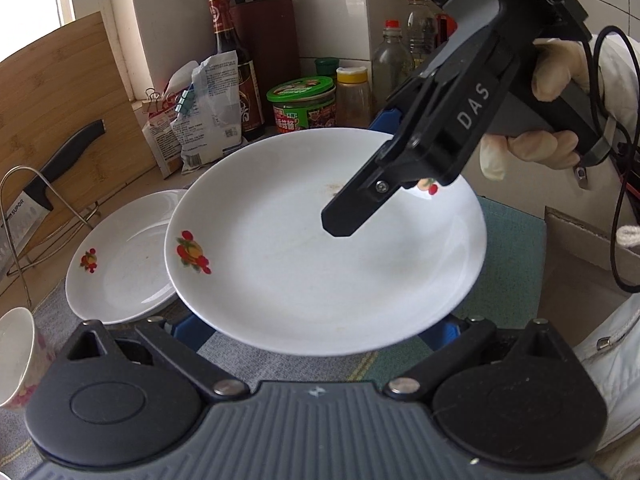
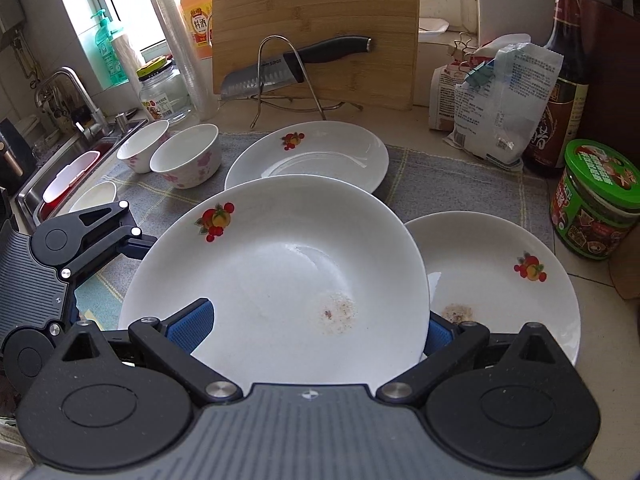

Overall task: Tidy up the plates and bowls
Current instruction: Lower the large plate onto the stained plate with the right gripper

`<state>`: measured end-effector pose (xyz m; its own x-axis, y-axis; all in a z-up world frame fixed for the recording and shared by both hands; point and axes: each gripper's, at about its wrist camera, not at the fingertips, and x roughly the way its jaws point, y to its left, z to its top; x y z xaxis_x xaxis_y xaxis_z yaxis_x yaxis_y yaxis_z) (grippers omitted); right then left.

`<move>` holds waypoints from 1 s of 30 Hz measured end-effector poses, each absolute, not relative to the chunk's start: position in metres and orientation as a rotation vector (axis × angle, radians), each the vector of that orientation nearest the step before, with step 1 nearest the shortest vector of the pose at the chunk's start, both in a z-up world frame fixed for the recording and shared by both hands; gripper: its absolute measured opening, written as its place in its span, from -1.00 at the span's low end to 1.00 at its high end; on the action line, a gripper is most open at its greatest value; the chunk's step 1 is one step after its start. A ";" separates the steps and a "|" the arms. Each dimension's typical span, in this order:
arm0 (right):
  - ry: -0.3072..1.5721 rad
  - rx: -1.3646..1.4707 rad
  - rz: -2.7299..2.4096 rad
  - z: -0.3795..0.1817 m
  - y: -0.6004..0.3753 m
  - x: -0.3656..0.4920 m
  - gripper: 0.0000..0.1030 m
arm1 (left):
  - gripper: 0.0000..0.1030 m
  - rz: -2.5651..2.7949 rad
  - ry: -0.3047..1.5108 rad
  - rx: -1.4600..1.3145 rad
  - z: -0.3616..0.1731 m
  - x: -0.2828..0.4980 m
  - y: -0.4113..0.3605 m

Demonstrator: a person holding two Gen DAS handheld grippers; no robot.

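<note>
A large white plate (image 2: 280,264) with a fruit print hangs tilted above the grey cloth (image 2: 460,184). My right gripper (image 2: 314,328) is shut on its rim, one blue pad (image 2: 188,324) on the top face and the other under the edge. From the left wrist view, the right gripper (image 1: 348,208) reaches over the plate (image 1: 320,248) from the upper right. My left gripper (image 1: 316,324) stands open, its blue fingers (image 1: 192,330) spread wide beneath the plate's near rim. Two more fruit-print plates (image 2: 312,152) (image 2: 504,280) lie on the cloth. Floral bowls (image 2: 186,156) (image 2: 142,144) stand at the back left.
A knife on a wire rack (image 2: 276,72) leans against a bamboo board (image 2: 316,12) at the back. Clipped bags (image 2: 500,108), a dark bottle (image 2: 560,80) and a green-lidded jar (image 2: 596,200) crowd the right. The sink (image 2: 68,160) lies far left. A gloved hand (image 1: 552,72) holds the right gripper.
</note>
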<state>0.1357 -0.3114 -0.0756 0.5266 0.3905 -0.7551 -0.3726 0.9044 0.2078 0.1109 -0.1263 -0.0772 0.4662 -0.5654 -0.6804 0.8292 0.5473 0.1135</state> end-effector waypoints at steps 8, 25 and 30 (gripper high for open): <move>0.909 0.043 0.432 -0.081 -0.347 0.141 1.00 | 0.97 -0.919 0.638 0.487 -0.082 0.122 -0.159; 0.923 0.077 0.424 -0.095 -0.389 0.155 1.00 | 0.97 -0.926 0.680 0.503 -0.093 0.140 -0.200; 0.928 0.081 0.424 -0.099 -0.395 0.159 1.00 | 0.97 -0.924 0.689 0.506 -0.095 0.144 -0.205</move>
